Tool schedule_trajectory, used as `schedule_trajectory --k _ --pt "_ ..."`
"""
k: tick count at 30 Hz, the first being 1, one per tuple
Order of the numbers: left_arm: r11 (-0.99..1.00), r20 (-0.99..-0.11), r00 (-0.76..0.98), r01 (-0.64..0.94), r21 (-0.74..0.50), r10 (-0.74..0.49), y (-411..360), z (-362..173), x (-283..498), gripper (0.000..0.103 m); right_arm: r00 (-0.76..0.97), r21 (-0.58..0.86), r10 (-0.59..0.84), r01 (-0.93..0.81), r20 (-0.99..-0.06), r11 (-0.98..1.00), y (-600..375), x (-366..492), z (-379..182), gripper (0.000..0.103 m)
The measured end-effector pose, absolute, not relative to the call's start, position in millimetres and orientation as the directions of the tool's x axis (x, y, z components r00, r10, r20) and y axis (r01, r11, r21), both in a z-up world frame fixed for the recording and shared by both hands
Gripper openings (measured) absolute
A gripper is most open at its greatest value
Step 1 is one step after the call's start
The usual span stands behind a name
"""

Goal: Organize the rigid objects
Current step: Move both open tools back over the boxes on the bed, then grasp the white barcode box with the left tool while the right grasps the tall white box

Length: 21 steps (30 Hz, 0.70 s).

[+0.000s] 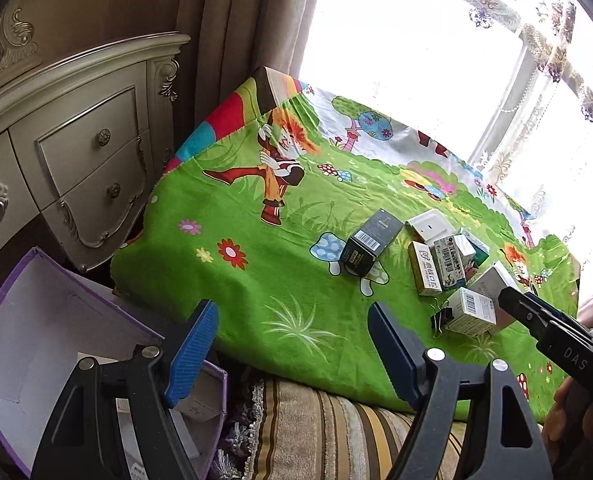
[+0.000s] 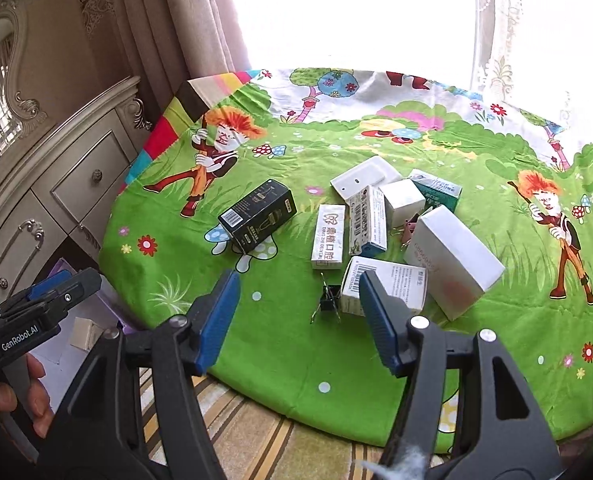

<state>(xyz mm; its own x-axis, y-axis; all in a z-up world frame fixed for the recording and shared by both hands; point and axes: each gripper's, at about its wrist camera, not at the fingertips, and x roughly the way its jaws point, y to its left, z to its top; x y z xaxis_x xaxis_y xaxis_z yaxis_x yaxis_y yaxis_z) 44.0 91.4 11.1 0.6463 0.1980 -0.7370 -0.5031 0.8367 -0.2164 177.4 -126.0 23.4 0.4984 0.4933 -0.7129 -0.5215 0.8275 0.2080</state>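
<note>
Boxes of thin card lie clustered on the bench's green cartoon cloth (image 2: 280, 344): a black carton (image 2: 258, 216) apart, a barcode box (image 2: 388, 286) nearest us. We judge them light, stiff, crushable; pinch across the narrow sides. Our left hand-held gripper (image 1: 292, 344) and right hand-held gripper (image 2: 298, 316) both gape, empty.

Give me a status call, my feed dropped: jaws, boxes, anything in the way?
Left gripper and right gripper: jaws open, empty. Small boxes scattered on green cloth; purple box open at left. Binder clip lies before nearest box.
</note>
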Motion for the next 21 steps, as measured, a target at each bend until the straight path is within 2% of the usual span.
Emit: schedule_trajectory --k 8,14,17,21 --pt "0.892 -0.742 0.661 -0.394 -0.219 0.11 57 6 89 0.078 0.54 0.221 0.41 -0.38 -0.735 0.898 -174 217 5 0.07" --pt "0.944 -0.752 0.659 -0.242 -0.226 -0.011 16 -1 124 0.078 0.544 0.244 0.36 -0.275 -0.758 0.93 -204 243 -15 0.07" --pt "0.96 -0.755 0.651 -0.157 -0.231 -0.075 -6 -4 142 0.078 0.537 0.231 0.356 -0.288 -0.765 0.929 -204 247 -23 0.07" --pt "0.967 -0.766 0.628 -0.083 -0.241 -0.137 -29 -12 162 0.086 0.536 0.163 0.338 -0.348 -0.773 0.923 -193 252 -35 0.07"
